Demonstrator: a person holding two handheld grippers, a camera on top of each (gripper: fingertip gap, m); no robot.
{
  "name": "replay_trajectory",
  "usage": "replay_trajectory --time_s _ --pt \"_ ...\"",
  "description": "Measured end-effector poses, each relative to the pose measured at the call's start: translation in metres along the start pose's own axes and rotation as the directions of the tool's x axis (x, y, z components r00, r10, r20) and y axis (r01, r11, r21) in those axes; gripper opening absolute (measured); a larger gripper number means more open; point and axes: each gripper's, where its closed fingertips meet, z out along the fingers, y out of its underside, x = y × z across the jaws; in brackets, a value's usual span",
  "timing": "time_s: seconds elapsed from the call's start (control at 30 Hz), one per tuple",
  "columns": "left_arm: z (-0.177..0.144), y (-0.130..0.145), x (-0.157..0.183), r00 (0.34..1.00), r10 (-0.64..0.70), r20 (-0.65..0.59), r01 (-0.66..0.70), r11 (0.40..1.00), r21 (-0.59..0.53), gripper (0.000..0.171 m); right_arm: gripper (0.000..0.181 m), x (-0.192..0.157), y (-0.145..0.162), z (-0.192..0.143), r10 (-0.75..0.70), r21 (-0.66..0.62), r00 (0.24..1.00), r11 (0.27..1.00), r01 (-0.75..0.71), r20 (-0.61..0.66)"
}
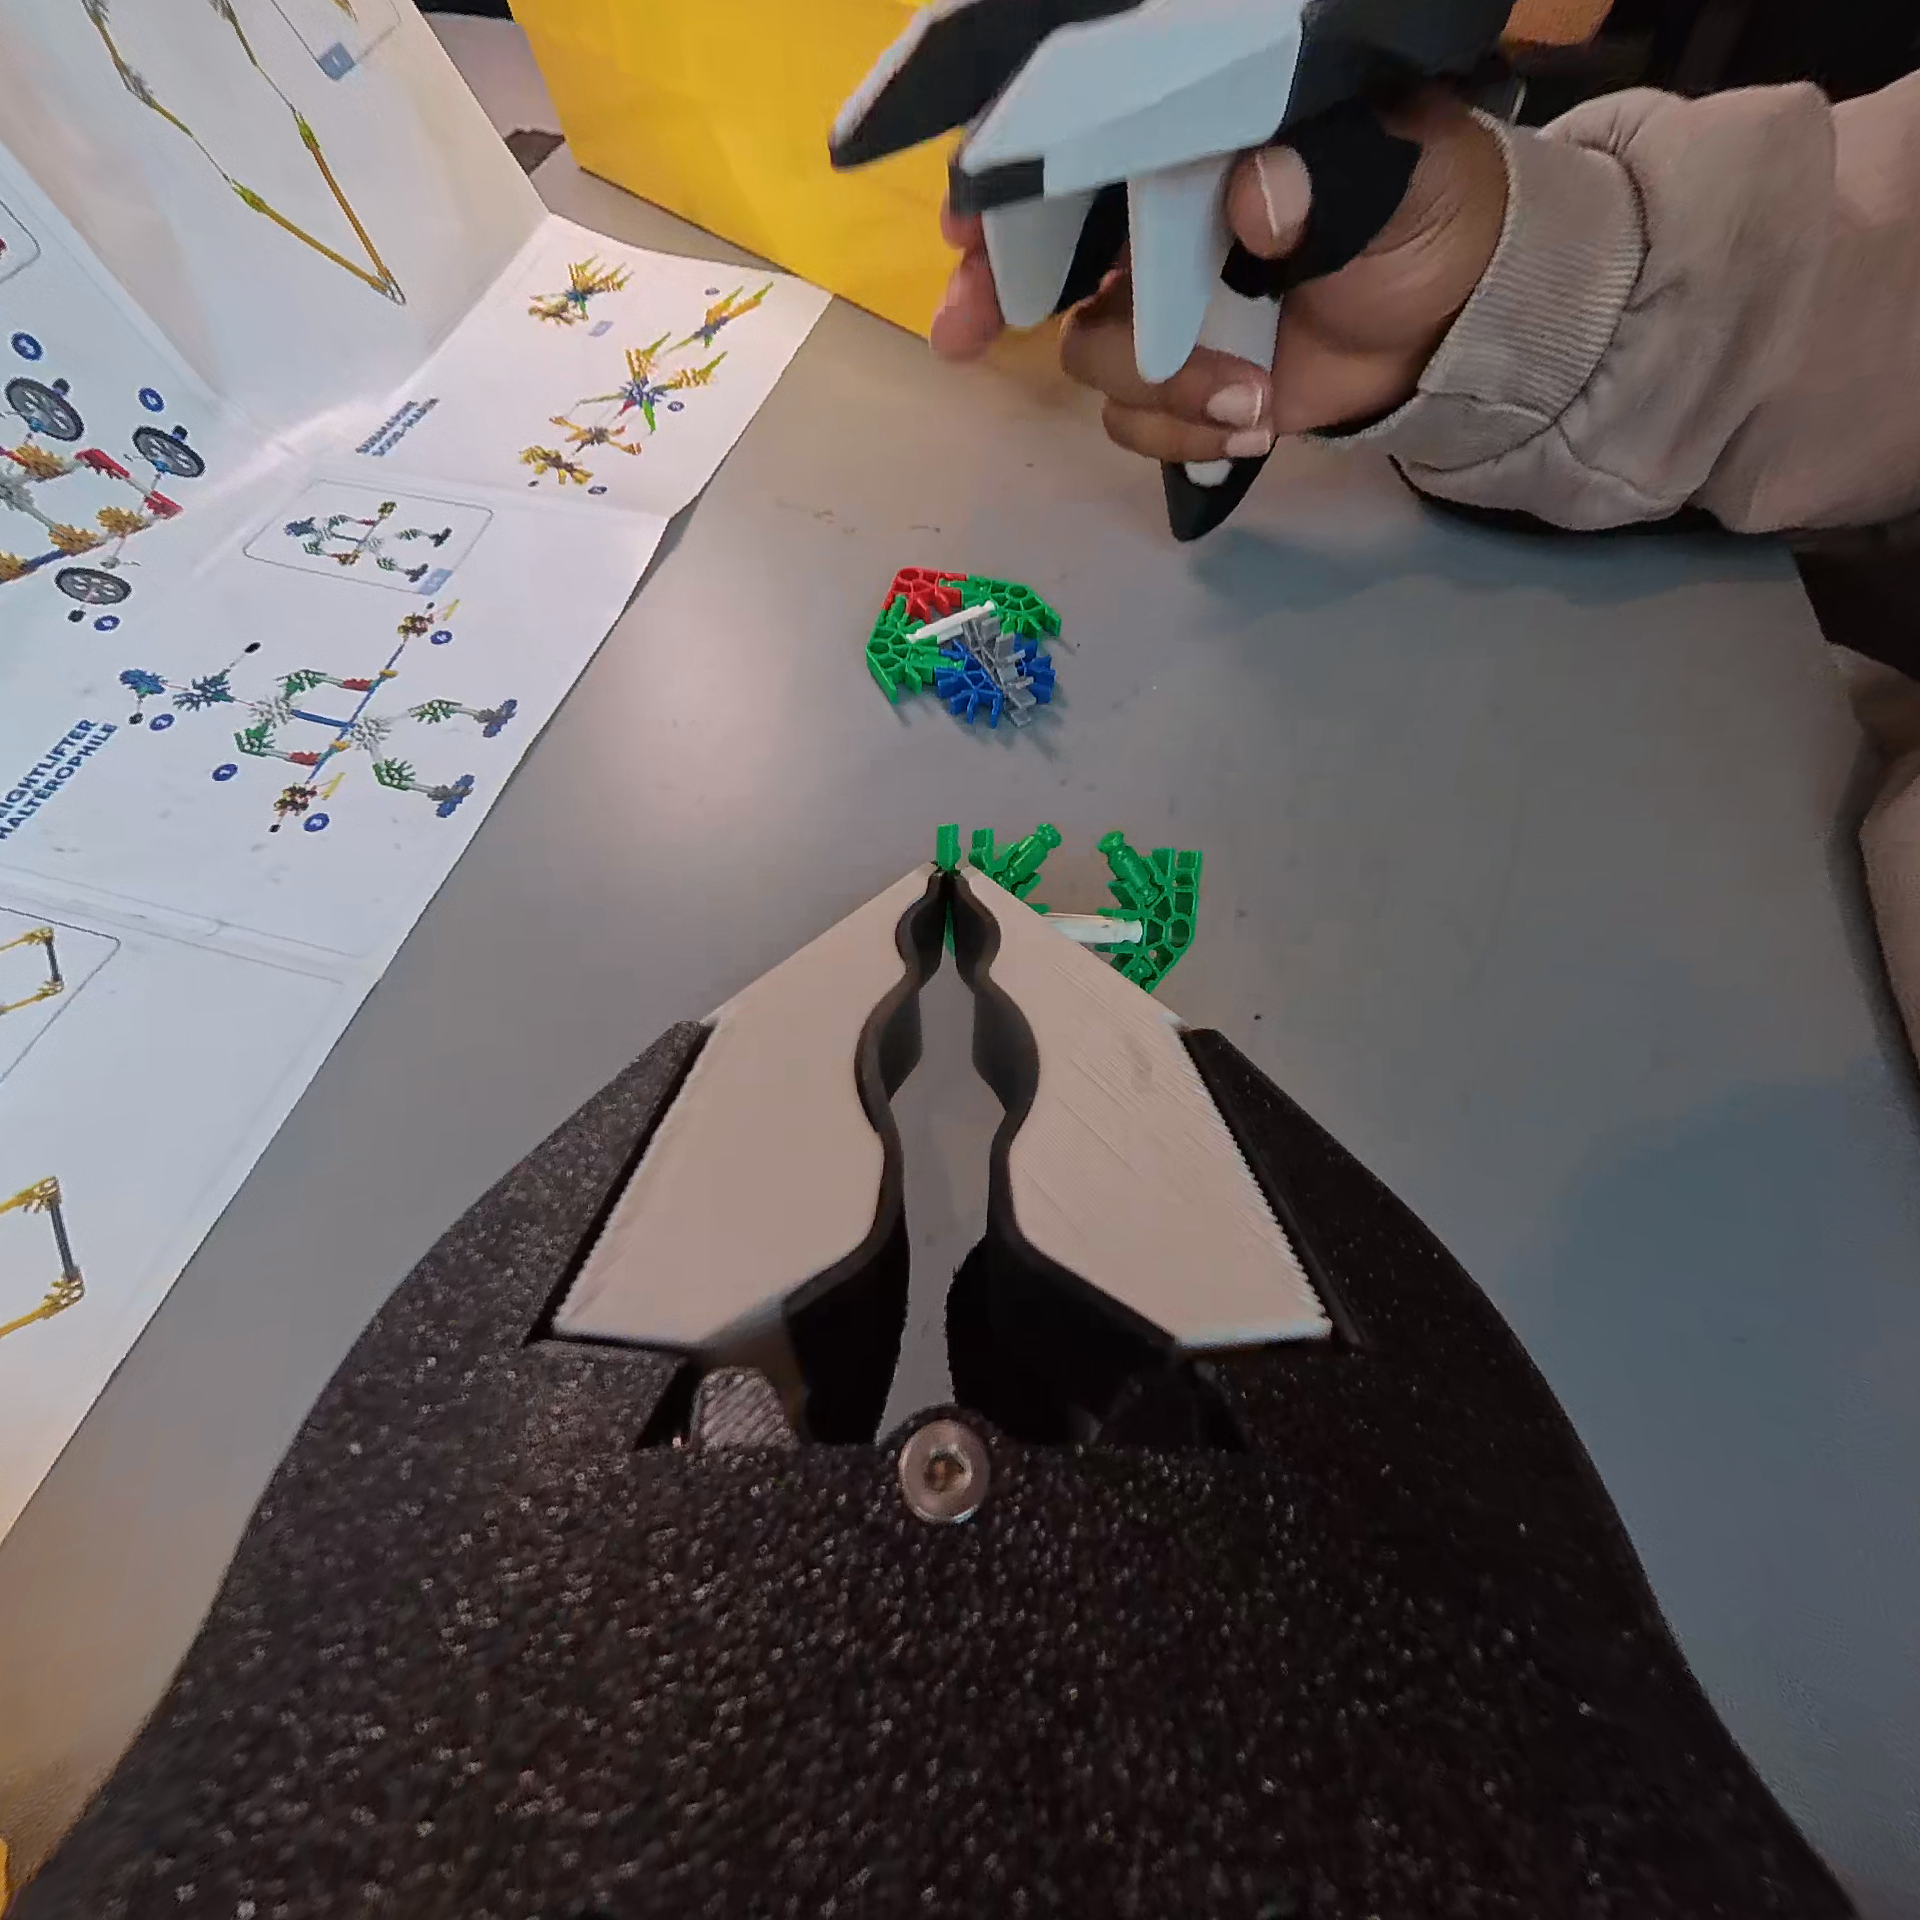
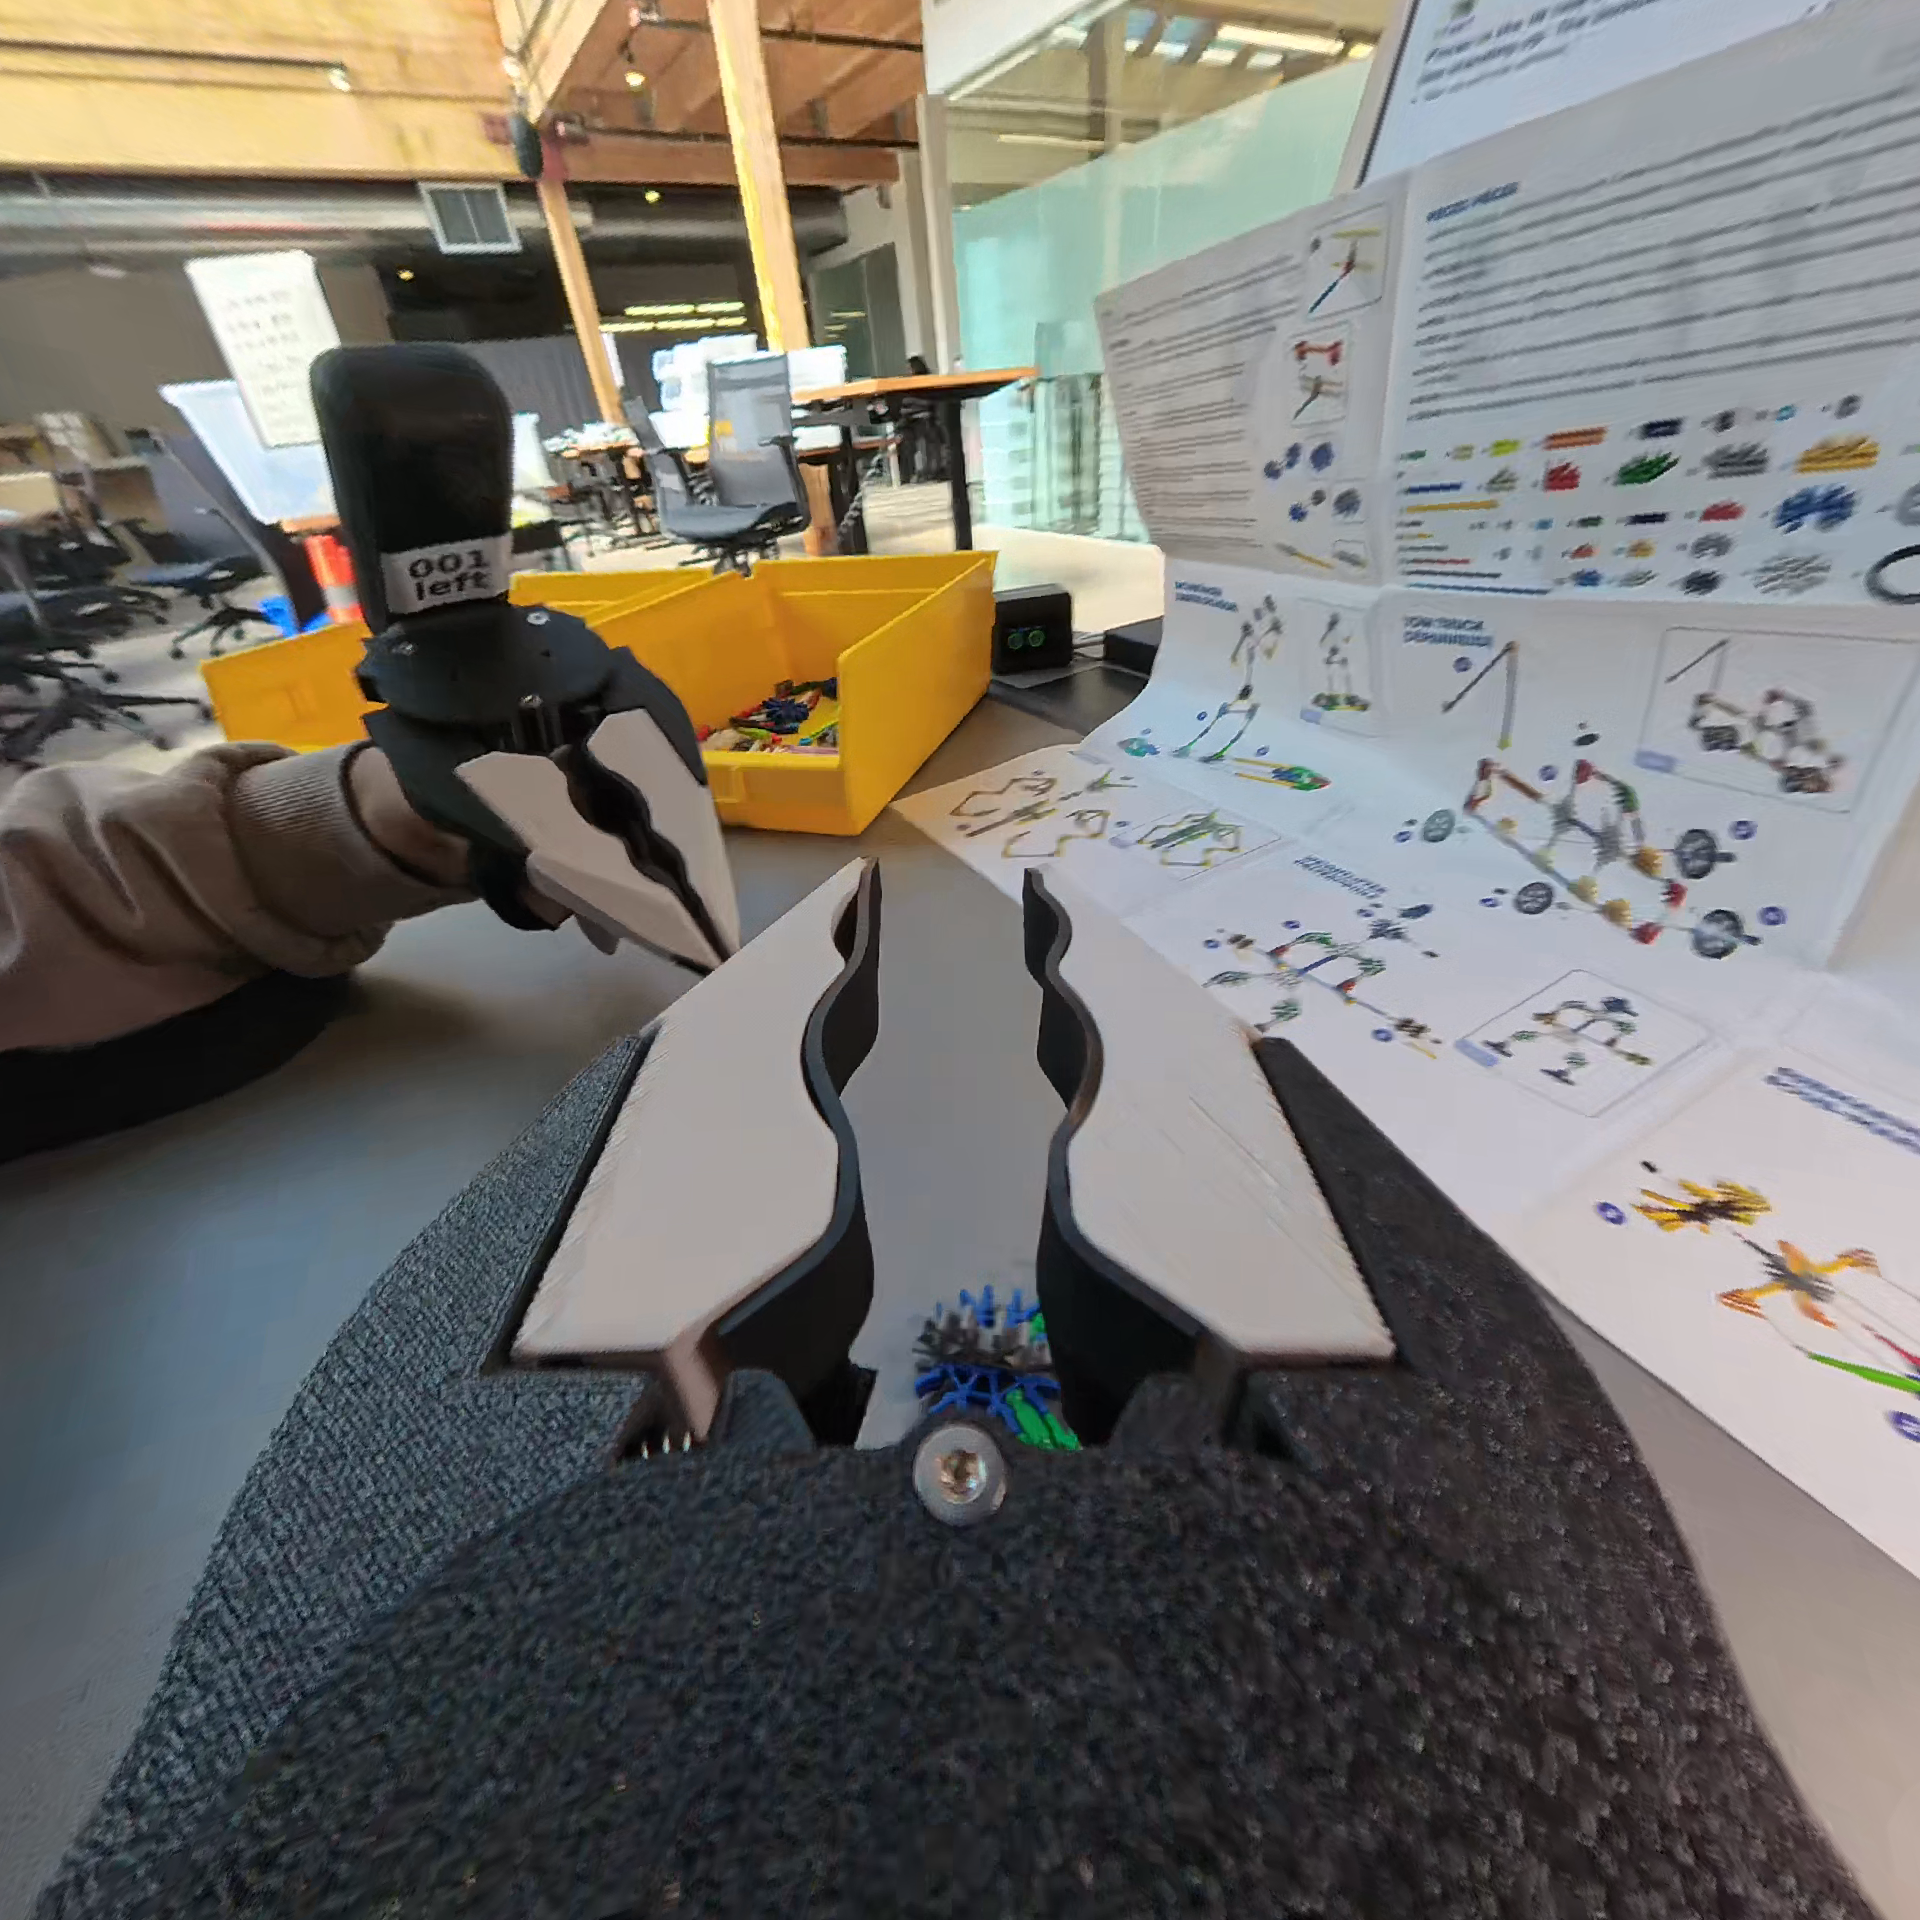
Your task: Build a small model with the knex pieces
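The big fold-out instruction sheet (image 1: 312,623) takes up the left side of the grey table (image 1: 1455,1039), part of it propped upright, with a yellow bin (image 1: 727,135) behind it that has loose pieces inside. The left gripper (image 1: 945,878) is pinched tight on a green piece (image 1: 1143,914), a cluster of green connectors with a white rod, sitting just off its tips to the right. A bit further out lies a mixed clump (image 1: 966,649) of green, red, blue and grey connectors. Over on the right, the right gripper (image 2: 951,883) has its jaws apart with nothing between them, hovering right above that clump.
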Motion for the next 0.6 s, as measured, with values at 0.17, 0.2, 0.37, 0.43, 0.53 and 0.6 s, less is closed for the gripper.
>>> replay_trajectory --time_s 0.17,0.2,0.37,0.43,0.53,0.6 --pt "-0.002 -0.027 0.010 1.000 0.019 0.004 -0.020 0.993 0.120 0.000 0.033 -0.056 0.026 0.013 0.147 -0.159 0.952 0.982 -0.107 0.269" --pt "-0.001 -0.031 0.012 0.999 0.033 0.016 -0.035 0.991 0.130 0.000 0.033 -0.060 0.029 0.015 0.145 -0.169 0.952 0.980 -0.102 0.270" --pt "0.002 -0.044 0.019 0.992 0.095 0.084 -0.107 0.981 0.163 0.000 0.022 -0.068 0.035 0.016 0.144 -0.203 0.949 0.975 -0.088 0.281" --pt "0.002 -0.050 0.021 0.990 0.101 0.097 -0.118 0.976 0.186 0.000 0.015 -0.070 0.036 0.016 0.153 -0.211 0.943 0.973 -0.092 0.295" --pt "0.001 -0.055 0.021 0.987 0.104 0.119 -0.128 0.968 0.215 0.000 0.005 -0.070 0.033 0.015 0.149 -0.193 0.941 0.977 -0.092 0.304" --pt "-0.002 -0.060 0.023 0.989 0.096 0.112 -0.122 0.958 0.260 0.000 0.005 -0.070 0.027 0.014 0.148 -0.156 0.939 0.982 -0.103 0.311"
